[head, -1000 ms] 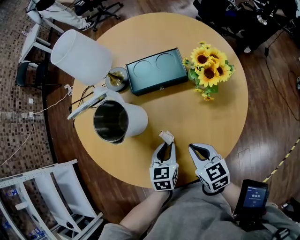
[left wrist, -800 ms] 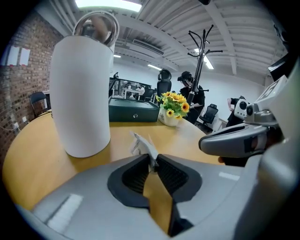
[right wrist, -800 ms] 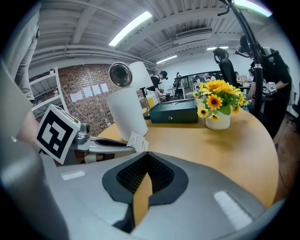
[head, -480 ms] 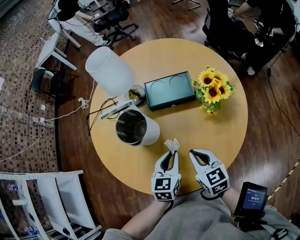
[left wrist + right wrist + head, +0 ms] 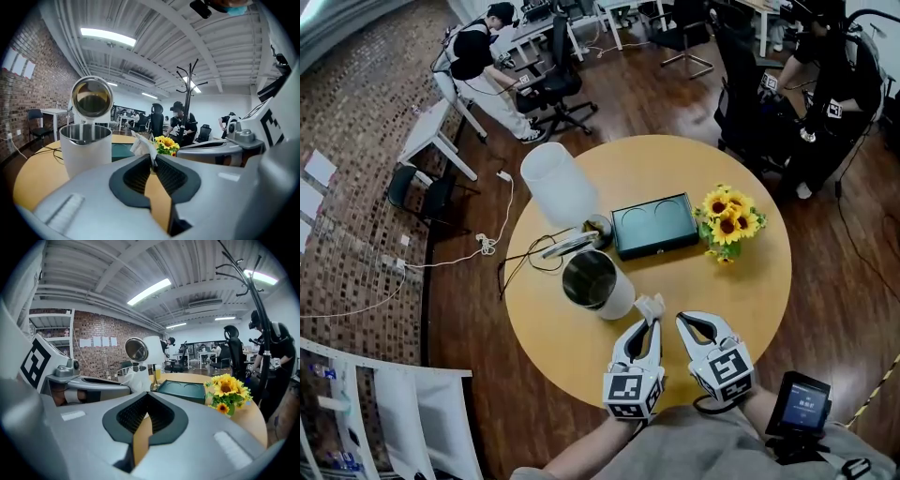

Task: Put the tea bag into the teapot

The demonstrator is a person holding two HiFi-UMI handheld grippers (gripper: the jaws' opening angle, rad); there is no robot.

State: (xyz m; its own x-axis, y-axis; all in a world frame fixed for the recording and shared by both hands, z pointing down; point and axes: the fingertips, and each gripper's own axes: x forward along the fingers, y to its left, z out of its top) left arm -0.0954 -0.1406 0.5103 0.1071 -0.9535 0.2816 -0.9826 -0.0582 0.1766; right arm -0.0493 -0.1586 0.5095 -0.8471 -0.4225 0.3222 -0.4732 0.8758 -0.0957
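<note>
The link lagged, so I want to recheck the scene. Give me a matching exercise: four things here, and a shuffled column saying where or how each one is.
Things:
1. tea bag
2. teapot
3. green tray
4. sunflowers

Place or state:
A. standing with its lid flipped open
B. farthest right of the four in the head view
C. pinched in the left tool
D. lying flat, just left of the sunflowers

Pairs: 1-C, 2-A, 3-D, 4-B.

The left tool's jaws have just been closing further, with the tea bag between them.
</note>
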